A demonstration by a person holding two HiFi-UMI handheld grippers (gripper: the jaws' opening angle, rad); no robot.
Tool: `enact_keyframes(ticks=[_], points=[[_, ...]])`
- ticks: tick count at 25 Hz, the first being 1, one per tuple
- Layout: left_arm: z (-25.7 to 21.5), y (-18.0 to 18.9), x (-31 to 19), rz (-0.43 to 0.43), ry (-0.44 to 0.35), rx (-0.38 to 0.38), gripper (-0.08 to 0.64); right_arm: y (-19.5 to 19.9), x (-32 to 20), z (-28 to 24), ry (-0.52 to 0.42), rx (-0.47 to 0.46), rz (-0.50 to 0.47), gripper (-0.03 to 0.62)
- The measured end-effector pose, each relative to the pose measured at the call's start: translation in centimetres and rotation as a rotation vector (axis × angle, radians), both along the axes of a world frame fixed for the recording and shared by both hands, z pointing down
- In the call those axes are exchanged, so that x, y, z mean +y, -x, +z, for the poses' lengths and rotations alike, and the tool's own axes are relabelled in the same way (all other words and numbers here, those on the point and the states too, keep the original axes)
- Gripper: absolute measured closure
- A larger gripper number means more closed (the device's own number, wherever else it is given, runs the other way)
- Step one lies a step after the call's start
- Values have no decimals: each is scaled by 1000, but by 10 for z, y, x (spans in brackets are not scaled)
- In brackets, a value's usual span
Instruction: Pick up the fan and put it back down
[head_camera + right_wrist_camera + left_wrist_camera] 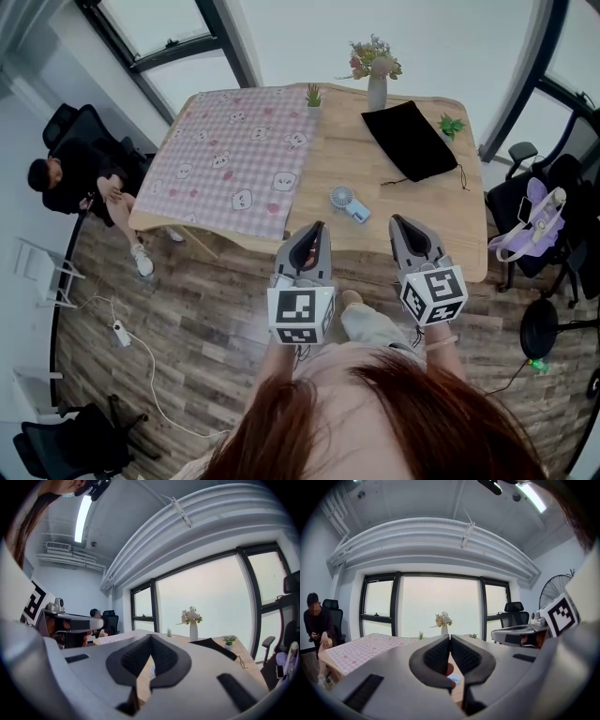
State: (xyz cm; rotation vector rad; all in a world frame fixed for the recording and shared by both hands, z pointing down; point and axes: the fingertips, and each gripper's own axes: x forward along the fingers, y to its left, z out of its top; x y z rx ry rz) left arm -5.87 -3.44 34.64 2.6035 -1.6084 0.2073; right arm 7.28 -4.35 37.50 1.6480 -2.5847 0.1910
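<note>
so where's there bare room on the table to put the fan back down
Bare wood lies between the fan and the table's right edge, in front of the black bag. Another strip runs between the checked cloth and the bag. The far edge is crowded: vase, grassy plant, leafy plant.

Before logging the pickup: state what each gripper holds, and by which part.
Nothing: left gripper and right gripper have jaws shut, empty; the fan lies on the table.
</note>
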Motion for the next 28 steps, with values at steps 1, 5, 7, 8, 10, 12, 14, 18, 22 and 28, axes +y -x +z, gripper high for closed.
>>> enact_keyframes(ticks=[1,5,7,8,10,12,14,18,22,28], points=[[0,0,0,1,1,0,546,0,0,0,1,2,-2,592],[3,0,-2,-1,12,-3,546,2,-2,2,7,26,-6,592],[6,0,-2,-3,20,-4,546,2,-3,3,10,29,-7,592],[6,0,-3,-2,21,-3,546,1,-4,3,11,31,-7,592],[7,0,-4,-1,22,-5,546,1,-4,3,11,33,-7,592],[7,0,-4,-1,21,-6,546,2,-4,3,10,34,-8,592],[7,1,-6,-3,20,-7,546,2,-5,3,11,36,-11,592],[8,0,-10,-4,20,-12,546,2,-8,0,6,39,-13,592],[9,-1,-17,-6,16,-22,546,0,-14,-2,-2,43,-10,592],[9,-2,-23,-12,18,-21,546,-5,-19,0,1,58,2,592]])
